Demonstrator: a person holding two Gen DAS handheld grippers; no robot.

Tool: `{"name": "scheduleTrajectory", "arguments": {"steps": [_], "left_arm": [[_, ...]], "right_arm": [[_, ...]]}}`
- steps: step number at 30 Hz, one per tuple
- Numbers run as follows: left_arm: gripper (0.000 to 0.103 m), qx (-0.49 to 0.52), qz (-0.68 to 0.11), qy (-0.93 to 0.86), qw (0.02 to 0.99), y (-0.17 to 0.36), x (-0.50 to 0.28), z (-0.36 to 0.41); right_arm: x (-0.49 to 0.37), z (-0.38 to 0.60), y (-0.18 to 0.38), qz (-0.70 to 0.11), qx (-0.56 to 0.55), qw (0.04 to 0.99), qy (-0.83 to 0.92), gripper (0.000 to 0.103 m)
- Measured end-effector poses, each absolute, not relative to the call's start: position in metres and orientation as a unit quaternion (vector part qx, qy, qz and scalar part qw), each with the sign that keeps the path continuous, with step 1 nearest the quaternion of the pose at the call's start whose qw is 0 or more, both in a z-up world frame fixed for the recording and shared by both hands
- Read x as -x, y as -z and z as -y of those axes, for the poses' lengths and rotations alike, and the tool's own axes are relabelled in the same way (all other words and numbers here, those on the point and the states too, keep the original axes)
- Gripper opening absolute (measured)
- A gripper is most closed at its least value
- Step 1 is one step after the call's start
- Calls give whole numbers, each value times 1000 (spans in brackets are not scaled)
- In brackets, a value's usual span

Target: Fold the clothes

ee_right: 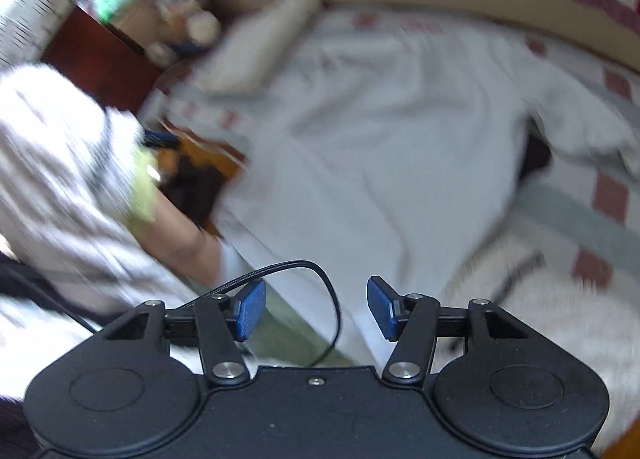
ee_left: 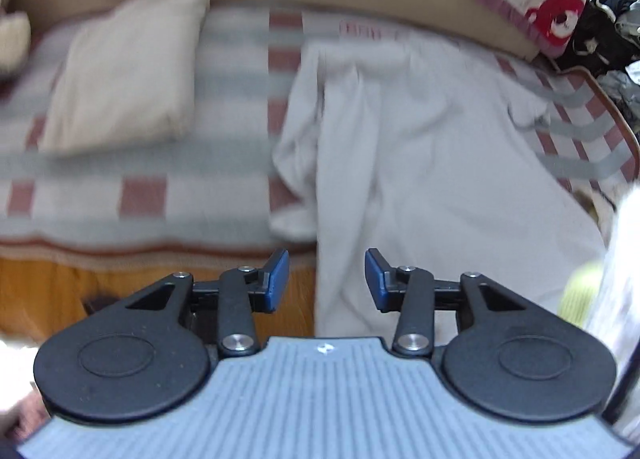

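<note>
A white garment (ee_left: 420, 147) lies spread on the striped bed, its lower part hanging over the bed's front edge; it also shows in the right wrist view (ee_right: 380, 147). My left gripper (ee_left: 327, 283) is open and empty, in front of the hanging part of the garment at the bed edge. My right gripper (ee_right: 316, 309) is open and empty, above the near end of the garment. Both views are blurred by motion.
A cream pillow (ee_left: 128, 67) lies on the bed's left part (ee_right: 264, 43). The striped cover (ee_left: 160, 187) ends at a wooden bed front (ee_left: 60, 283). A cluttered nightstand (ee_right: 120, 19) and the person's arm (ee_right: 180, 235) are at the left. Dark bags (ee_left: 608, 19) sit at the right.
</note>
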State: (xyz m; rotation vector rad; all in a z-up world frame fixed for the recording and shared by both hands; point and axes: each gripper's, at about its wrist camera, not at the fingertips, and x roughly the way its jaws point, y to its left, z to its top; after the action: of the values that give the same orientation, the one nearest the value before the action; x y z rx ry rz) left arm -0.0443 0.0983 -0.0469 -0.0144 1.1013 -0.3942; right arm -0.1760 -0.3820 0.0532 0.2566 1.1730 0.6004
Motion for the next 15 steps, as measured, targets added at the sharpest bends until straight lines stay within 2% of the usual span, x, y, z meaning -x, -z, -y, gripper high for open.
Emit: {"name": "scheduleTrajectory", "arguments": {"steps": [2,4,7,11,15], "left_arm": [[43,6,-498,194,845,42,19,-89],[52,11,-476,203,855,42,-11,-75],[59,4,-466,203,861,65,-68,-53],[59,-22,-467,178,866,109,-148,-32],[59,16,-469,183,864,153,-206,-22]], "right_arm": [[137,383,-43,-520,-124,801,-268,62],[99,384,-33,-496,-129,819,-258,66],[41,386,-18,-459,-137,844,-241,67],[-37,388,2,-408,-146,874,-219,67],[-83,377,58,-413,-52,891,-182,67]]}}
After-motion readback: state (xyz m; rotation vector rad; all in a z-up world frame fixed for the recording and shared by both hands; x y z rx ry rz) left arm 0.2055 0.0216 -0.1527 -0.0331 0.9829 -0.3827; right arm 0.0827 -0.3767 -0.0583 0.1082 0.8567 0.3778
